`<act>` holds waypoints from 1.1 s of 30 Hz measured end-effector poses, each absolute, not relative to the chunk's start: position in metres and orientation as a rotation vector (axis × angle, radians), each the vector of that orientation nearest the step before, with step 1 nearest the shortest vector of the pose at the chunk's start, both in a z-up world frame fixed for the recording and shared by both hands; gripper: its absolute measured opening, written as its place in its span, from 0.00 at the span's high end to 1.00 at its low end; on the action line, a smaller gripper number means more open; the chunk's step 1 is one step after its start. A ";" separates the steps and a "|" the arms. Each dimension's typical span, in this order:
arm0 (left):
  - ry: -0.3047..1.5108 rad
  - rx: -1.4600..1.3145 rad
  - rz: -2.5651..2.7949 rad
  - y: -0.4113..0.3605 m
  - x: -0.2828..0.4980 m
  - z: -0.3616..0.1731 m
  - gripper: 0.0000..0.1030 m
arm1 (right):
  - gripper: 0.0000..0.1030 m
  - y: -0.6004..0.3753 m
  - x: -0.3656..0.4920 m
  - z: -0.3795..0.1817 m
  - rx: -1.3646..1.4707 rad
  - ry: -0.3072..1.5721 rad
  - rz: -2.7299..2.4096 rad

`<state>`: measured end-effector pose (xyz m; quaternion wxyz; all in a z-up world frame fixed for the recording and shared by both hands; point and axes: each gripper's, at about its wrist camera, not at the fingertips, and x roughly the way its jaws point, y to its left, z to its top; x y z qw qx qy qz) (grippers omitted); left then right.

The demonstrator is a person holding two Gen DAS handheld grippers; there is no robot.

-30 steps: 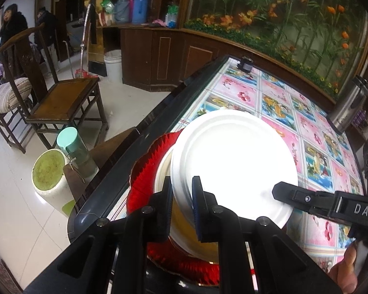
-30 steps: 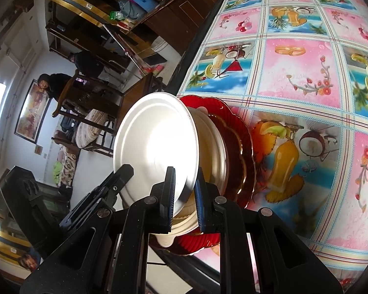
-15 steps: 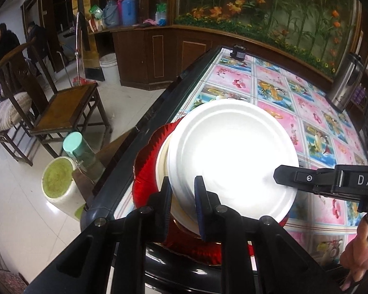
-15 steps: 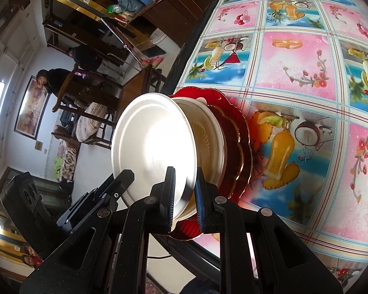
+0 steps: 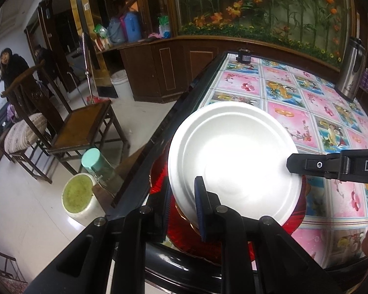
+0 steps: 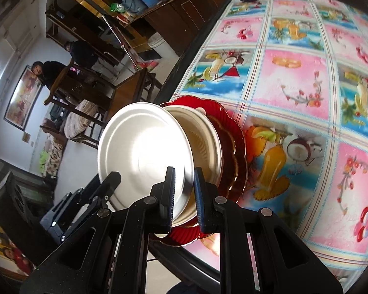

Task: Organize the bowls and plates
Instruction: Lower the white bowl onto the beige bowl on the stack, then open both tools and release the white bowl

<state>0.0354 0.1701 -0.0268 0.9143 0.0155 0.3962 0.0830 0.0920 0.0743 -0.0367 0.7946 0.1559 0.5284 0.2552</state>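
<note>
A white plate (image 5: 233,161) is held by its rim from two sides, raised above a stack near the table's left edge. My left gripper (image 5: 182,207) is shut on its near rim. My right gripper (image 6: 184,193) is shut on its opposite rim, and one of its fingers (image 5: 331,166) shows in the left wrist view. In the right wrist view the white plate (image 6: 144,154) stands apart from a cream bowl (image 6: 206,144), which sits on a brown plate (image 6: 229,156) and a red ribbed plate (image 6: 243,147). The red plate (image 5: 159,176) peeks out below in the left wrist view.
The table has a pink and blue fruit-print cloth (image 6: 296,78) and a black edge (image 5: 144,161). A steel kettle (image 5: 350,71) stands at the far right. A wooden chair (image 5: 81,127), a green-lidded bottle (image 5: 95,161) and a white tub (image 5: 78,196) are on the floor to the left.
The white plate has lifted higher off the cream bowl, with a wider gap between them. Both grippers have kept their hold on its rim.
</note>
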 end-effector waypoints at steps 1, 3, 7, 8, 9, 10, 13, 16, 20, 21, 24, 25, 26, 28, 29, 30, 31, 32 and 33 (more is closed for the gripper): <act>0.811 0.040 0.177 0.170 0.035 -0.027 0.82 | 0.84 0.076 0.091 -0.035 0.314 1.128 0.543; 0.806 0.048 0.182 0.170 0.034 -0.026 0.82 | 0.83 0.079 0.090 -0.033 0.278 1.112 0.530; 0.801 0.061 0.189 0.169 0.034 -0.026 0.81 | 0.83 0.082 0.087 -0.028 0.231 1.080 0.517; 0.800 0.064 0.191 0.169 0.034 -0.027 0.80 | 0.83 0.081 0.086 -0.028 0.229 1.078 0.516; 0.800 0.064 0.191 0.169 0.034 -0.027 0.80 | 0.83 0.081 0.086 -0.027 0.229 1.078 0.520; 0.803 0.064 0.192 0.169 0.034 -0.028 0.78 | 0.83 0.081 0.085 -0.027 0.230 1.078 0.521; 0.807 0.068 0.199 0.169 0.034 -0.029 0.65 | 0.83 0.081 0.085 -0.028 0.231 1.081 0.522; 0.803 0.081 0.210 0.170 0.033 -0.029 0.56 | 0.83 0.082 0.084 -0.029 0.234 1.081 0.521; 0.788 0.093 0.235 0.172 0.032 -0.026 0.49 | 0.83 0.081 0.086 -0.030 0.245 1.080 0.519; 0.783 0.096 0.241 0.172 0.031 -0.026 0.44 | 0.83 0.080 0.086 -0.030 0.248 1.079 0.518; 0.759 0.101 0.256 0.173 0.029 -0.023 0.36 | 0.83 0.078 0.086 -0.031 0.260 1.079 0.517; 0.753 0.101 0.260 0.173 0.029 -0.022 0.32 | 0.83 0.077 0.087 -0.031 0.265 1.079 0.518; 0.748 0.099 0.264 0.173 0.029 -0.022 0.29 | 0.83 0.076 0.086 -0.032 0.270 1.079 0.519; 0.735 0.094 0.262 0.173 0.028 -0.020 0.23 | 0.83 0.075 0.087 -0.032 0.272 1.079 0.518; 0.730 0.092 0.263 0.172 0.028 -0.020 0.23 | 0.83 0.075 0.086 -0.032 0.273 1.079 0.517; 0.724 0.090 0.265 0.172 0.027 -0.019 0.22 | 0.83 0.073 0.086 -0.033 0.274 1.078 0.518; 0.718 0.086 0.268 0.172 0.027 -0.018 0.22 | 0.83 0.072 0.086 -0.033 0.276 1.077 0.518; 0.713 0.084 0.269 0.171 0.027 -0.017 0.21 | 0.83 0.071 0.086 -0.033 0.279 1.077 0.518; 0.709 0.081 0.269 0.171 0.027 -0.017 0.21 | 0.83 0.069 0.086 -0.033 0.284 1.075 0.517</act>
